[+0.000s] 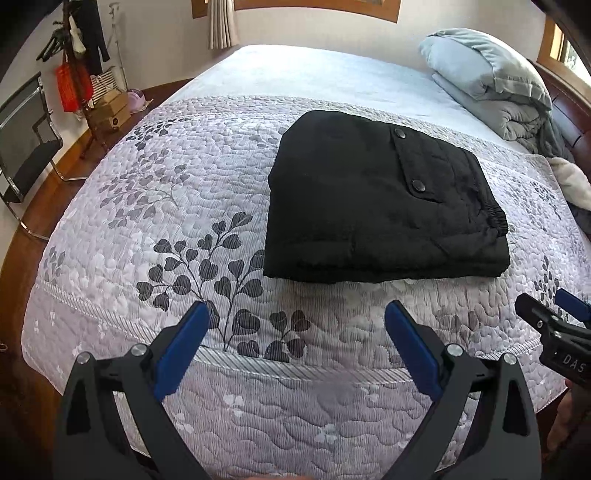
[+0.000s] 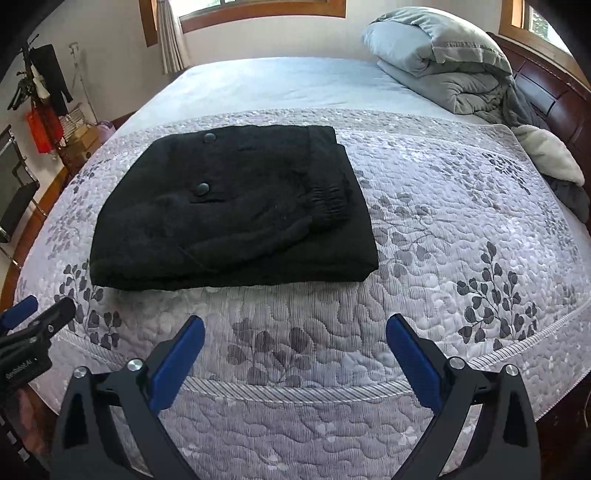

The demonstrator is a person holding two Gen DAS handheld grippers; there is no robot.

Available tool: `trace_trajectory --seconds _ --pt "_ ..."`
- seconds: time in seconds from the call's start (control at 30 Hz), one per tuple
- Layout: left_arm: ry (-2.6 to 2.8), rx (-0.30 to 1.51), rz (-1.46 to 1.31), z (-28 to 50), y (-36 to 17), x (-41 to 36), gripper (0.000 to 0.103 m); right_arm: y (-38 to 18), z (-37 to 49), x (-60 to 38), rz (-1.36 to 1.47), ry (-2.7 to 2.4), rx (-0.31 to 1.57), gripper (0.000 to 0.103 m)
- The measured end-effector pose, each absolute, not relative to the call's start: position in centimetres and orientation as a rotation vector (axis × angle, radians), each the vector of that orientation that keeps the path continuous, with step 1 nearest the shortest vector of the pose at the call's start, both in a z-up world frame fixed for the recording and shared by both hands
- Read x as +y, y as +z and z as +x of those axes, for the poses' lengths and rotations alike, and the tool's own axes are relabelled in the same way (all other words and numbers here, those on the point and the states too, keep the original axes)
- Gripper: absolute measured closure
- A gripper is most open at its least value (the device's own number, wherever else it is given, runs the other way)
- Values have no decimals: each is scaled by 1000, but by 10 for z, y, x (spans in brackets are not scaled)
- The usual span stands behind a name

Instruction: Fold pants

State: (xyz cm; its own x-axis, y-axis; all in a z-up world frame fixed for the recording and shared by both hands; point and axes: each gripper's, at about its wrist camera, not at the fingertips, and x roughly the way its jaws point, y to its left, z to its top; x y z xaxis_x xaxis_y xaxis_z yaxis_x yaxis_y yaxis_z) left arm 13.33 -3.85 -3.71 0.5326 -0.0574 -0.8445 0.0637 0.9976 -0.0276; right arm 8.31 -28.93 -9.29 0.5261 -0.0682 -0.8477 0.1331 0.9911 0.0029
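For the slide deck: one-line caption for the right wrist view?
Open right tongs hover over the quilt, short of the folded black pants.

You face a bed [image 1: 110, 229] spread with a pale quilt printed in grey leaves, folded grey bedding [image 2: 443, 62] piled by its dark wooden headboard [image 2: 554, 99], daylight entering wood-framed windows [image 2: 258, 9] in white walls, and a coat stand [image 1: 79, 66] on the wooden floor [image 1: 40, 206].
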Motion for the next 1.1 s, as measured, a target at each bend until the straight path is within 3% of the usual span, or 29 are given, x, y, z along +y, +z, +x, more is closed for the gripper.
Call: trace_trajectory --seconds 1.1 --pt "-87 999 67 142 -36 -49 7 -106 88 -302 85 -146 1035 4"
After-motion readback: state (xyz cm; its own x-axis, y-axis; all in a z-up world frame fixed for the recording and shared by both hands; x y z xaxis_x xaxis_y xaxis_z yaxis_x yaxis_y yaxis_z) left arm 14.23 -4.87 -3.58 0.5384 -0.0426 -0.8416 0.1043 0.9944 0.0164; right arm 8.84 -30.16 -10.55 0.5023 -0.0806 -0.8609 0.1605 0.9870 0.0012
